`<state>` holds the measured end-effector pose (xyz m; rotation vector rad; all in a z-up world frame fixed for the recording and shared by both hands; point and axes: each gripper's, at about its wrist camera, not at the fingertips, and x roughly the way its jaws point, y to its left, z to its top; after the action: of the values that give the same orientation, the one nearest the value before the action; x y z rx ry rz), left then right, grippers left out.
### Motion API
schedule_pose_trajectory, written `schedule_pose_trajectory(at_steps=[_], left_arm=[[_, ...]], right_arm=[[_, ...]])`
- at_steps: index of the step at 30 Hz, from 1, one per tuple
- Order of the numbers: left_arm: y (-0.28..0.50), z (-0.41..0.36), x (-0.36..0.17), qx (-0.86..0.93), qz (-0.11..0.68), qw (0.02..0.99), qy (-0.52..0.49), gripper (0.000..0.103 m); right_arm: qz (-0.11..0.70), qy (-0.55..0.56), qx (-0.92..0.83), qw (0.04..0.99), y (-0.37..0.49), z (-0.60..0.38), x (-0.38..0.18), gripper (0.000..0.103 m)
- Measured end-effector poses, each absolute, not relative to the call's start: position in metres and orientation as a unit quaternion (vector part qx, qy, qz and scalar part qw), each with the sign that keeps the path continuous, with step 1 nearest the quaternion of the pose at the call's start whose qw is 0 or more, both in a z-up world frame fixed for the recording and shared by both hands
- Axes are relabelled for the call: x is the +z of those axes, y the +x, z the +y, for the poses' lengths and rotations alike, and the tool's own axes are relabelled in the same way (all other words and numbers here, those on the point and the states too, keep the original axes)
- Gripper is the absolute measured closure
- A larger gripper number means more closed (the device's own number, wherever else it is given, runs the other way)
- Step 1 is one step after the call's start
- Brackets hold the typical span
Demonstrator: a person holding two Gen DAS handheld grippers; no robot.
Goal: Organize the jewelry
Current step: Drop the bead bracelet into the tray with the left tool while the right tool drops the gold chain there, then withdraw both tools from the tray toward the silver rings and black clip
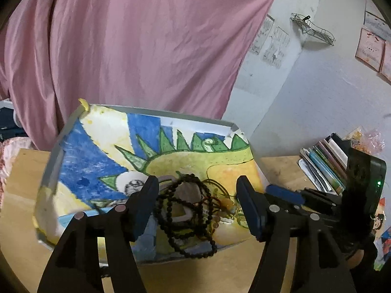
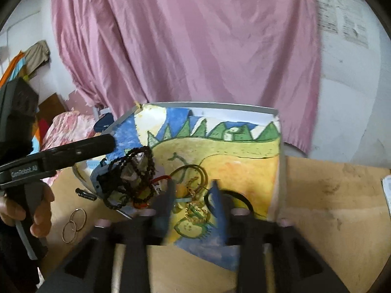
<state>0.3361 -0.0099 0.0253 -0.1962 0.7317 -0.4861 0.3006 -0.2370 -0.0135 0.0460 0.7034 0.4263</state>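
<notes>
- My left gripper (image 1: 195, 205) hangs over the near part of the painted tray (image 1: 56, 161), its two blue-padded fingers (image 1: 144, 207) spread wide with nothing between them but air
- Below that gap, on the tray, lies the dark bead necklace (image 1: 188, 222), looped in a tangle over a flat grey-brown piece (image 1: 188, 193) whose nature I cannot make out
- Beside the beads, toward the tray's right side, a red cord (image 2: 160, 178) and a few thin greenish rings (image 2: 193, 173) lie mixed together
- My right gripper (image 2: 193, 202) sits low over the tray's near edge, fingers apart (the picture is blurred here, so I judge only by the gap); a gold chain (image 2: 195, 210) lies on the tray between the tips, and I cannot tell whether either pad touches it
- A dark band (image 2: 239, 200) curves on the tray just right of my right gripper
- From the right view, my left gripper reaches in over the tray's left side above the beads, and the hand (image 2: 36, 210) holding its handle shows at the left edge
- Off the tray, on the wooden table (image 2: 330, 207) near its left corner, lie two thin metal hoops (image 2: 74, 222) overlapping each other, and a small dark clip (image 2: 85, 194) close to the tray's edge
- A row of books (image 1: 322, 166) stands on the table well right of the tray
- Behind the tray hangs a pink curtain (image 1: 134, 44)
</notes>
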Motion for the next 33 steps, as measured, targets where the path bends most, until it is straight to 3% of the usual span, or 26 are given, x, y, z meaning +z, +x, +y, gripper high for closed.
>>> schedule_pose_trajectory(at_steps=[3,4,5,6,7,10,21,33], left_arm=[[0.322,-0.001,0.035,-0.224,0.340,0.908,-0.095,0.035],[0.317,0.002,0.038,-0.222,0.335,0.911,-0.093,0.035],[0.312,0.004,0.040,-0.218,0.334,0.913,-0.089,0.030],[0.304,0.008,0.043,-0.211,0.330,0.916,-0.083,0.018],[0.297,0.012,0.045,-0.204,0.324,0.920,-0.080,0.015],[0.272,0.025,0.050,-0.192,0.296,0.932,-0.078,0.013],[0.193,0.072,0.045,-0.126,0.266,0.955,-0.038,0.012],[0.132,0.114,-0.015,-0.100,0.310,0.945,0.036,0.012]], right_arm=[[0.322,0.027,0.194,0.926,0.285,-0.239,-0.003,0.046],[0.314,0.030,0.191,0.930,0.279,-0.240,0.001,0.034],[0.304,0.034,0.190,0.933,0.272,-0.240,0.004,0.021],[0.297,0.037,0.189,0.935,0.268,-0.240,0.007,0.015],[0.284,0.040,0.189,0.939,0.257,-0.239,0.011,0.009],[0.257,0.034,0.189,0.947,0.234,-0.231,0.018,0.000],[0.199,0.013,0.212,0.957,0.156,-0.199,0.009,0.000],[0.292,-0.020,0.245,0.924,0.130,-0.162,-0.039,0.000]])
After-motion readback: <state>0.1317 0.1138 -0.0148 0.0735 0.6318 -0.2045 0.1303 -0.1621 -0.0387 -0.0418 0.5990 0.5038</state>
